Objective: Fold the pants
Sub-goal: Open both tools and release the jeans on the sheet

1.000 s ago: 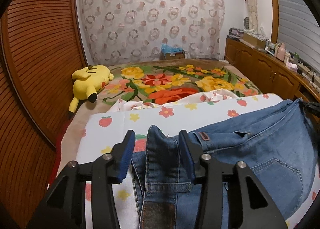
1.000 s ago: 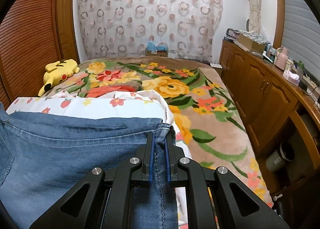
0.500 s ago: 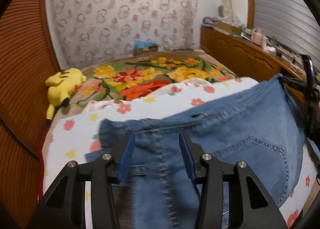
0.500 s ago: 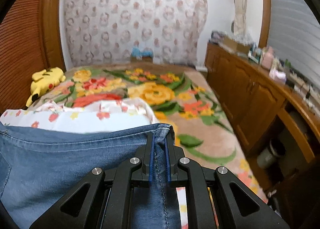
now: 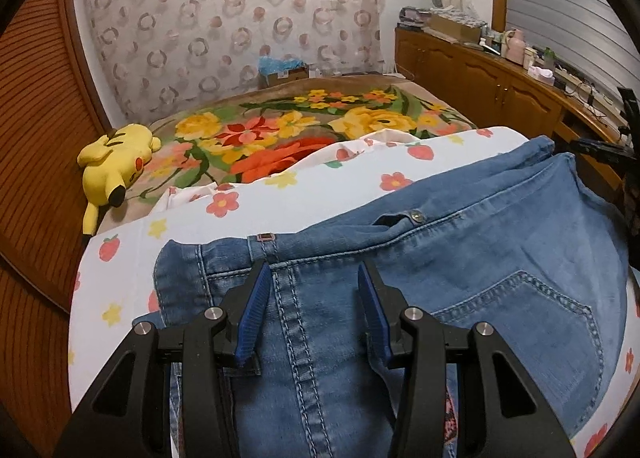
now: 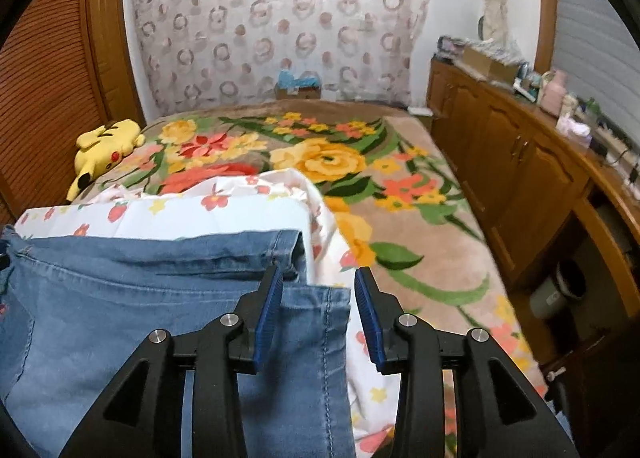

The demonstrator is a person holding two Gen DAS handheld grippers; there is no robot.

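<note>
Two grippers hover low over the jeans (image 5: 460,270) spread on the flowered sheet (image 5: 280,197) at the near end of the bed. I hold my left gripper (image 5: 316,310) pointing forward above the waistband end, its blue-padded fingers (image 5: 252,314) set wide apart and gripping nothing. I hold my right gripper (image 6: 318,314) the same way over the leg end, fingers (image 6: 370,318) spread wide and empty.

Half a second ago my right gripper was clamped on the hem, with the cloth pinched upright between its pads; now it has let go, and the hem lies flat on the sheet. My left gripper was already apart then and has stayed so, but the waistband has settled lower and flatter beneath it.

Under my left gripper the center seam of the jeans runs between the fingers, the waistband just ahead of the tips, the back pocket (image 5: 528,330) off to the right of the seam. Under my right gripper one hem edge (image 6: 320,298) lies between the fingers, nearer the left pad; the other leg's hem (image 6: 288,246) rests just beyond the left fingertip. On the sheet, the jeans lie folded lengthwise, one leg over the other. A yellow plush toy (image 5: 116,165) lies beyond the sheet, on the bed's left edge.
</note>
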